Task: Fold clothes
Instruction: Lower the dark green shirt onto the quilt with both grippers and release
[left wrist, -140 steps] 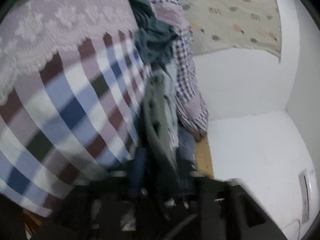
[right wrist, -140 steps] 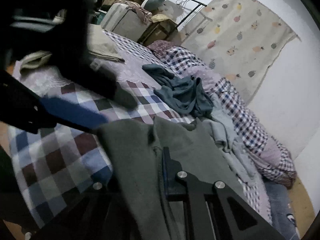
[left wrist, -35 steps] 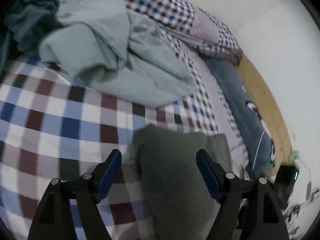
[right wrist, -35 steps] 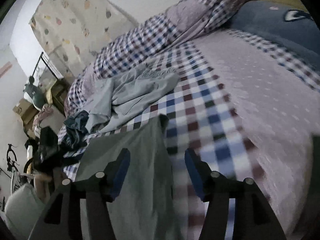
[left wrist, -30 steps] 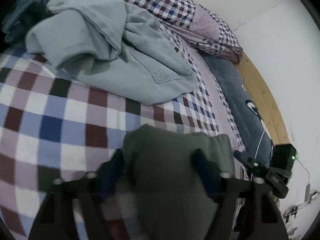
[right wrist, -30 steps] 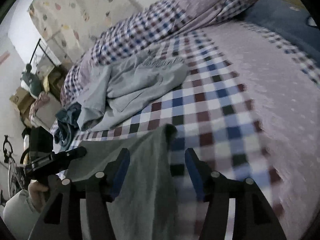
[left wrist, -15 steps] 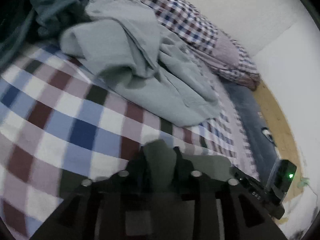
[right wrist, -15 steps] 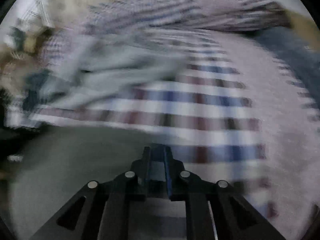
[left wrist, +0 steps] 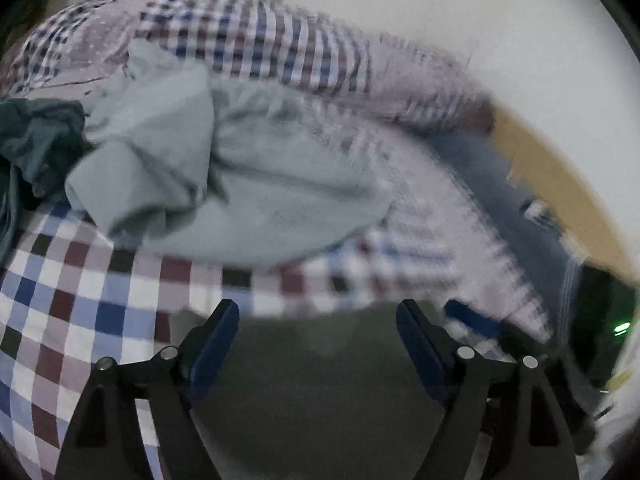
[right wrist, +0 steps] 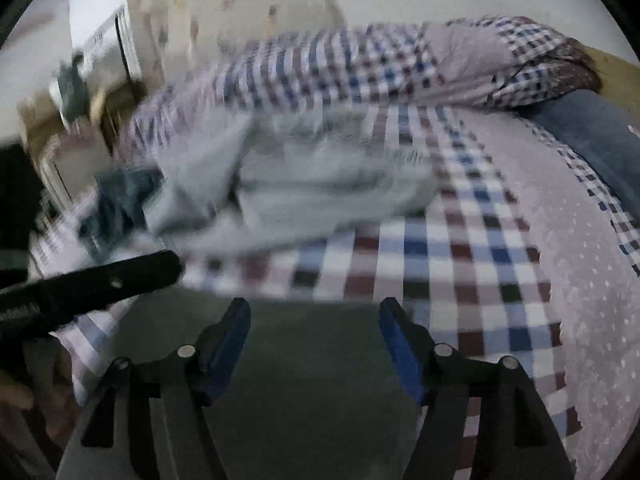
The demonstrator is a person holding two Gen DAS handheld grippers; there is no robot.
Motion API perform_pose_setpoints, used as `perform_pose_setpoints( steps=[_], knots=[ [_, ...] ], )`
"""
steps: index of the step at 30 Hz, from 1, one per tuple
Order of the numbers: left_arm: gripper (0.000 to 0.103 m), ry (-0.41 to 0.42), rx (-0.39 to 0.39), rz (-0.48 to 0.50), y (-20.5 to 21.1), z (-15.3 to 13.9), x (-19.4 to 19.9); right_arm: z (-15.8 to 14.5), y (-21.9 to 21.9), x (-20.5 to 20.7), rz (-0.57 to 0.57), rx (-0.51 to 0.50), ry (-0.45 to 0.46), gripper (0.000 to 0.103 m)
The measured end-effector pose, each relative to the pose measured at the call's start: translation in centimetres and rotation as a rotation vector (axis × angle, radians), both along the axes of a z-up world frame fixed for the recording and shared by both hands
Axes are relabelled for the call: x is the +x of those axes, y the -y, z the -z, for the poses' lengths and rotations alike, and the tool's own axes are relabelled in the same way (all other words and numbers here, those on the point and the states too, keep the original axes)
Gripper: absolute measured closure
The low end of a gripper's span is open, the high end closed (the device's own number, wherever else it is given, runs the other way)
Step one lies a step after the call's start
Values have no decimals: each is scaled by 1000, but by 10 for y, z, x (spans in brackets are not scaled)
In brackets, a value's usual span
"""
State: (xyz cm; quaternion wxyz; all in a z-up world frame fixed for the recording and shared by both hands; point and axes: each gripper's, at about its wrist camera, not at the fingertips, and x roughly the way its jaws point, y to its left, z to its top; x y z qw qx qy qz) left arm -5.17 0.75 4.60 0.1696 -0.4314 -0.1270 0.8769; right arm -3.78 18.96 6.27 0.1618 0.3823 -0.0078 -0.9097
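Observation:
A dark olive-green garment (left wrist: 316, 392) lies flat on the checked bedspread (left wrist: 92, 304), close under both cameras. My left gripper (left wrist: 316, 322) hovers open over its far edge with nothing between the blue pads. My right gripper (right wrist: 314, 320) is likewise open above the same green garment (right wrist: 316, 384). The left gripper's black body (right wrist: 92, 280) shows at the left of the right wrist view. A crumpled pale grey-blue garment (left wrist: 224, 172) lies further back on the bed, also seen as the pale garment (right wrist: 304, 180) in the right wrist view.
A dark teal garment (left wrist: 36, 140) is bunched at the left. A rolled checked quilt (right wrist: 400, 68) runs along the wall side. A dark blue pillow (right wrist: 592, 132) lies at the right. A patterned curtain (right wrist: 224, 4) and stacked boxes stand behind the bed.
Half a second ago both grippers were shut on the green garment's edge. Both have since opened and let it go, and it now lies flat on the bedspread.

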Motion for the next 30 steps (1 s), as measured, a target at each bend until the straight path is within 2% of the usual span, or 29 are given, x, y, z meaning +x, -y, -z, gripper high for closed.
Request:
perform_pose_setpoints(
  steps=[3, 5, 8, 22, 27, 30],
  knots=[
    [19, 22, -87, 16, -9, 18, 4, 25, 8, -3, 7, 54, 52, 27],
    [19, -2, -135, 27, -15, 20, 7, 31, 8, -4, 37, 79, 60, 15],
    [18, -12, -140, 27, -15, 24, 7, 36, 9, -4, 70, 119, 59, 10],
    [15, -25, -135, 30, -16, 34, 7, 35, 16, 1, 100, 205, 19, 8],
    [11, -32, -101, 43, -12, 31, 9, 25, 14, 17, 133, 204, -12, 8],
    [11, -50, -113, 44, -14, 27, 16, 20, 16, 29, 126, 206, -33, 8]
  ],
)
